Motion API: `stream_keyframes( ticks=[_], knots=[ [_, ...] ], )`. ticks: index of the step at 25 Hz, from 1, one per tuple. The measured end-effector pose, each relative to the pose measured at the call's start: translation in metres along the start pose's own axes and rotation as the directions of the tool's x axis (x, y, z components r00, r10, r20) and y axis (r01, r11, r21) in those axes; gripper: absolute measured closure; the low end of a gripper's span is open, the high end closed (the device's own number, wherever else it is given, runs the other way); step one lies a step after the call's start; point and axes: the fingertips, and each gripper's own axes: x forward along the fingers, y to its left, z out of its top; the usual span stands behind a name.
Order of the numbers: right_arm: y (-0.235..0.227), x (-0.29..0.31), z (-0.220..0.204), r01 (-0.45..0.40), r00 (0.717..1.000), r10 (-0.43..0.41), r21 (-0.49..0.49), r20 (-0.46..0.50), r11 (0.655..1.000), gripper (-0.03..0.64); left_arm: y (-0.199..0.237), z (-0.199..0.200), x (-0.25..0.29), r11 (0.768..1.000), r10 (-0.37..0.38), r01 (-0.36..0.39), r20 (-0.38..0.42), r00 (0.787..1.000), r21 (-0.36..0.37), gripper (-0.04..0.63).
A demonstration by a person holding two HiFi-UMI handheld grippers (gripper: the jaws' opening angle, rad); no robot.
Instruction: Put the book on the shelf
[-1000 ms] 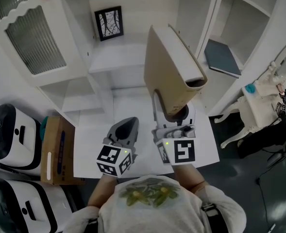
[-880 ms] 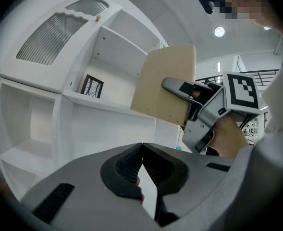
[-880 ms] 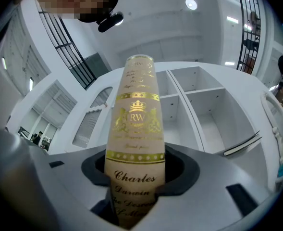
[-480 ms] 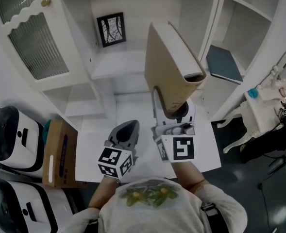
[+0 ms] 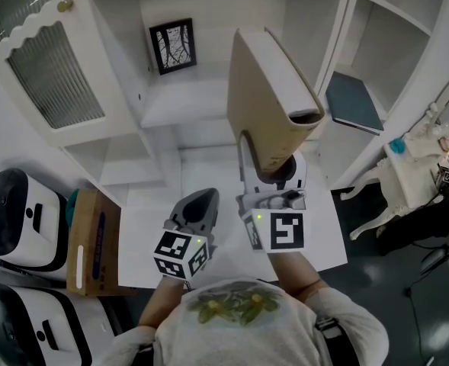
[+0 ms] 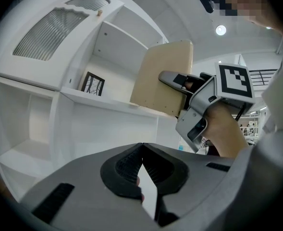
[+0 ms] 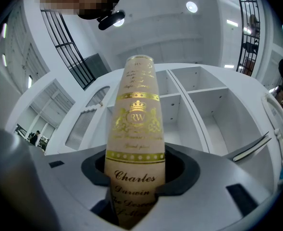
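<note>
A thick tan book (image 5: 266, 97) stands nearly upright and leans a little, in front of the white shelf unit (image 5: 174, 101). My right gripper (image 5: 270, 172) is shut on its lower end. In the right gripper view the book's spine (image 7: 135, 129), with gold print and a crown, fills the gap between the jaws of that gripper (image 7: 136, 179). My left gripper (image 5: 199, 203) hangs lower and to the left of the book, over the white table; its jaws meet at the tips with nothing in them. In the left gripper view, past that shut gripper (image 6: 141, 147), the book (image 6: 160, 81) shows before the shelf board.
A framed picture (image 5: 172, 46) stands at the back of the middle shelf. A dark flat book (image 5: 354, 101) lies in the right compartment. A glass cabinet door (image 5: 45, 59) stands open at left. A cardboard box (image 5: 94, 239) and white machines (image 5: 14, 212) sit left of the table (image 5: 144, 227).
The right gripper has lifted the book slightly. The left gripper has kept its place.
</note>
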Motion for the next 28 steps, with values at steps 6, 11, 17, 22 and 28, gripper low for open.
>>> stream_keyframes(
  ticks=[6, 11, 17, 22, 28],
  knots=[
    [0.0, 0.009, -0.002, 0.0, 1.0, 0.001, -0.004, 0.004, 1.0, 0.387, 0.006, 0.001, 0.007, 1.0, -0.002, 0.002, -0.002, 1.0, -0.002, 0.568],
    [-0.003, 0.017, -0.005, 0.008, 1.0, -0.008, -0.005, -0.004, 1.0, 0.387, 0.011, 0.002, 0.012, 1.0, -0.003, 0.003, 0.001, 1.0, -0.006, 0.568],
    [-0.003, 0.025, -0.008, 0.012, 1.0, -0.012, -0.011, -0.01, 1.0, 0.387, 0.017, 0.003, 0.017, 1.0, -0.007, 0.007, 0.0, 1.0, -0.015, 0.568],
    [-0.002, 0.031, -0.011, 0.016, 0.999, -0.016, -0.018, -0.029, 1.0, 0.387, 0.02, 0.003, 0.02, 1.0, -0.01, 0.01, 0.003, 1.0, -0.017, 0.568],
    [-0.003, 0.035, -0.011, 0.023, 0.999, -0.025, -0.033, -0.038, 0.999, 0.387, 0.021, 0.002, 0.021, 1.0, -0.013, 0.013, 0.002, 1.0, -0.022, 0.568]
  ],
)
